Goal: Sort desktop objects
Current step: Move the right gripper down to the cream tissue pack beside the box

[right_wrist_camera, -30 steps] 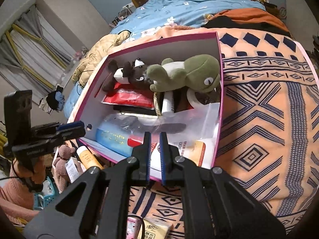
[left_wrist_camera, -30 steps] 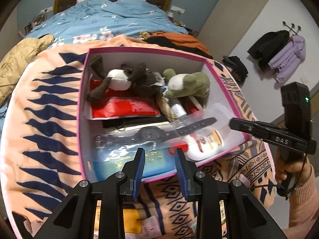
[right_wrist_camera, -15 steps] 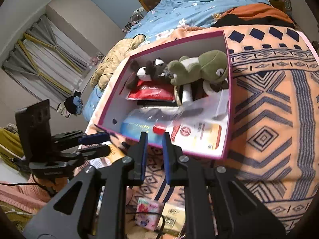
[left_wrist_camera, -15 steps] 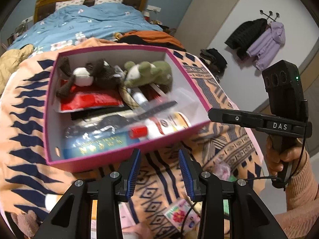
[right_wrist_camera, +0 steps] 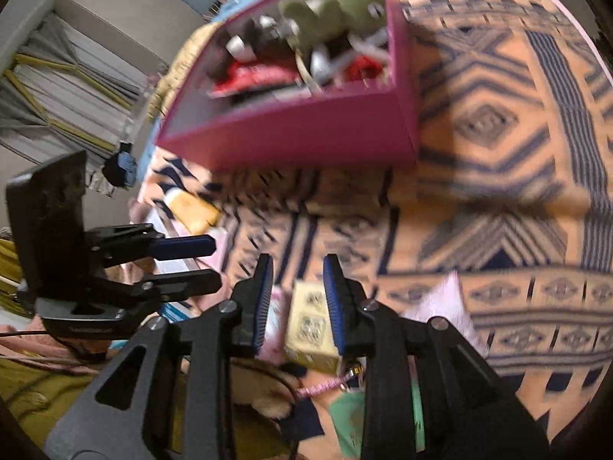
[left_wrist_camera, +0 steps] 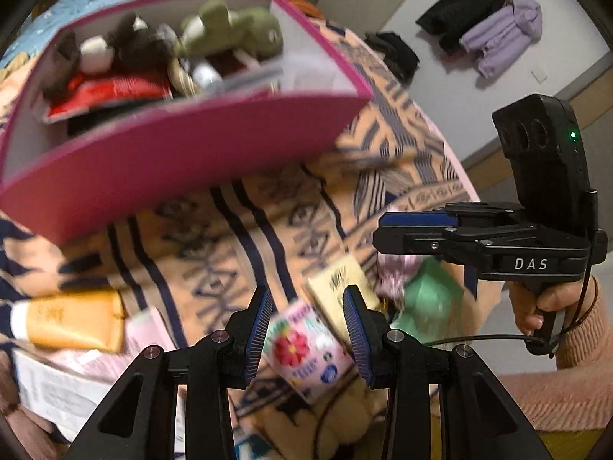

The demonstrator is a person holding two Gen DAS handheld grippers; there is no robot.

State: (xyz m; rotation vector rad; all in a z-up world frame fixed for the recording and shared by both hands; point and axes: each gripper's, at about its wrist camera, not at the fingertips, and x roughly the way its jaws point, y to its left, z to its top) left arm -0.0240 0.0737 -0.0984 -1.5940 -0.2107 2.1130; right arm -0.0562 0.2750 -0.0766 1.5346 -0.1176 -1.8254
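Pink box [left_wrist_camera: 184,161] already holds toys and packets; near it several packets remain loose, left gripper [left_wrist_camera: 306,329] part-open and empty, right gripper [right_wrist_camera: 297,299] opening, empty.

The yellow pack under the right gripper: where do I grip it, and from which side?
Grip the yellow pack across its two long narrow sides, coming from above. It lies flat on the blanket, lengthwise between the fingers of the right gripper, whose jaws are opening and not yet touching it. The pink pack crowds its left.
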